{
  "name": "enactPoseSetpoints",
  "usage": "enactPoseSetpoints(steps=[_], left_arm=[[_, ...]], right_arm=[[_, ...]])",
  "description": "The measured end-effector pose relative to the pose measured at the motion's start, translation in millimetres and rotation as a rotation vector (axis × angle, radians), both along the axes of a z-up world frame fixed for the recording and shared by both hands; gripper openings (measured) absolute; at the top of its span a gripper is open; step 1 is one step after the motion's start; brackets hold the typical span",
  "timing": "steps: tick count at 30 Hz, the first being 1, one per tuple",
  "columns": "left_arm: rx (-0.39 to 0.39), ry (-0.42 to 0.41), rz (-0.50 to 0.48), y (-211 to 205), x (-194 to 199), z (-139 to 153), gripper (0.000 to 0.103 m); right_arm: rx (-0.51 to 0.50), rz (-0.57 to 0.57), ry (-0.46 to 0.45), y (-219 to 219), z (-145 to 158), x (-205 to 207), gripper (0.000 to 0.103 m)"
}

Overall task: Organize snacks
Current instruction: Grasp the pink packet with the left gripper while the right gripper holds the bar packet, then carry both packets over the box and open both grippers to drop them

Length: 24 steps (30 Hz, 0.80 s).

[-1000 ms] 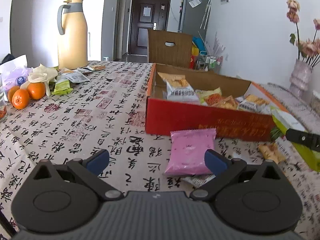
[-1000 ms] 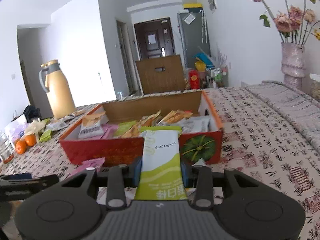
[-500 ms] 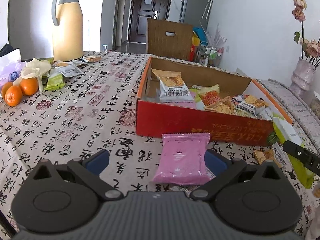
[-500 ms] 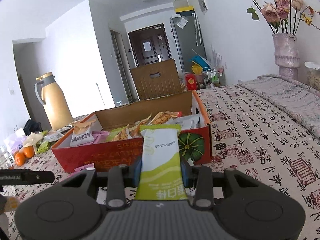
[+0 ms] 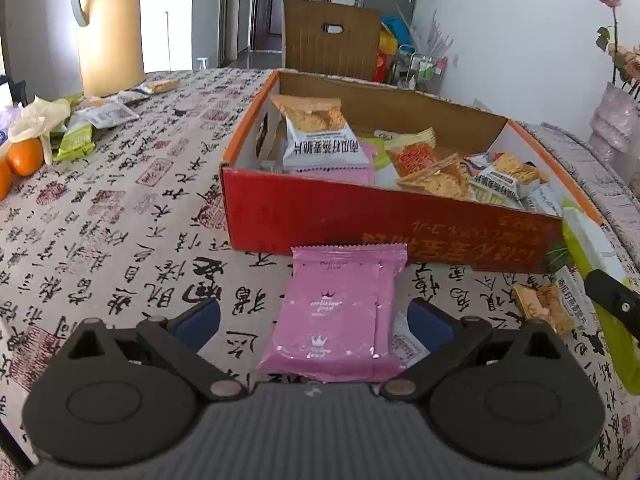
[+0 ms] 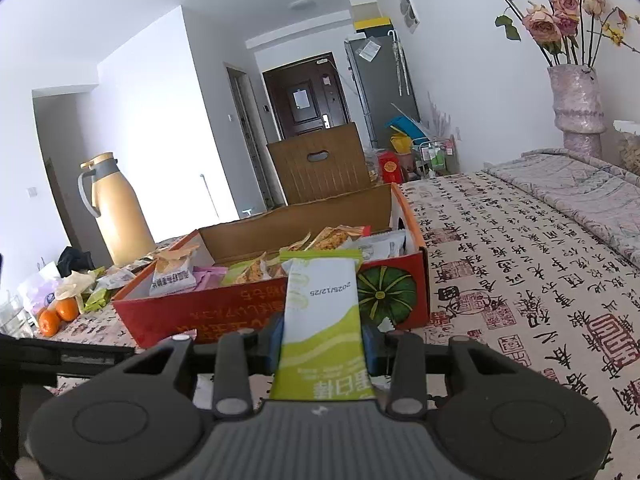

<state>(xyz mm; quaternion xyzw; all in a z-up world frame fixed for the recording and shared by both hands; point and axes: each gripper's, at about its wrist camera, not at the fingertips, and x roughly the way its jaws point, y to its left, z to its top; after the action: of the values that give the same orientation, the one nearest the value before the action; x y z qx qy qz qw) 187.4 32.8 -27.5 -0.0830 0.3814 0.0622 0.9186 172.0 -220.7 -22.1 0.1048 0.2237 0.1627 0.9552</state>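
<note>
A red cardboard box (image 5: 360, 224) holding several snack packets stands on the table; it also shows in the right wrist view (image 6: 240, 308). A pink snack packet (image 5: 340, 312) lies flat on the cloth in front of the box, between the open fingers of my left gripper (image 5: 314, 320), which hovers over it. My right gripper (image 6: 322, 340) is shut on a green and white snack packet (image 6: 320, 320), held up in front of the box's near wall. That packet and a right fingertip show at the right edge of the left wrist view (image 5: 592, 264).
A yellow thermos jug (image 5: 108, 28) stands at the far left, with oranges (image 5: 24, 156) and loose packets (image 5: 76, 140) near it. More small packets (image 5: 544, 308) lie right of the pink one. A vase of flowers (image 6: 576, 108) stands at the far right.
My left gripper has moved forward and lowered over the pink packet, which now lies between its fingers. My right gripper has risen a little with the green packet.
</note>
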Motion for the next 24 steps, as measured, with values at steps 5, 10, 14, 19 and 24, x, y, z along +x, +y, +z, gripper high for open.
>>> enactPoseSetpoints(steps=[5, 10, 14, 19, 24], left_arm=[[-0.011, 0.024, -0.019, -1, 6, -6, 0.089], [-0.042, 0.018, -0.034, 1, 6, -6, 0.068], [-0.049, 0.009, -0.054, -1, 4, -5, 0.062], [-0.030, -0.007, -0.050, -3, 0, -3, 0.062], [-0.013, -0.045, -0.051, -4, -9, 4, 0.062]], right_arm=[[0.011, 0.008, 0.000, -2, -1, 0, 0.037], [0.015, 0.006, -0.003, -3, -1, 0, 0.037], [0.011, 0.002, -0.005, -2, -1, -1, 0.037], [0.010, 0.004, -0.018, -1, -1, -2, 0.037], [0.008, 0.000, -0.030, 0, 1, -5, 0.037]])
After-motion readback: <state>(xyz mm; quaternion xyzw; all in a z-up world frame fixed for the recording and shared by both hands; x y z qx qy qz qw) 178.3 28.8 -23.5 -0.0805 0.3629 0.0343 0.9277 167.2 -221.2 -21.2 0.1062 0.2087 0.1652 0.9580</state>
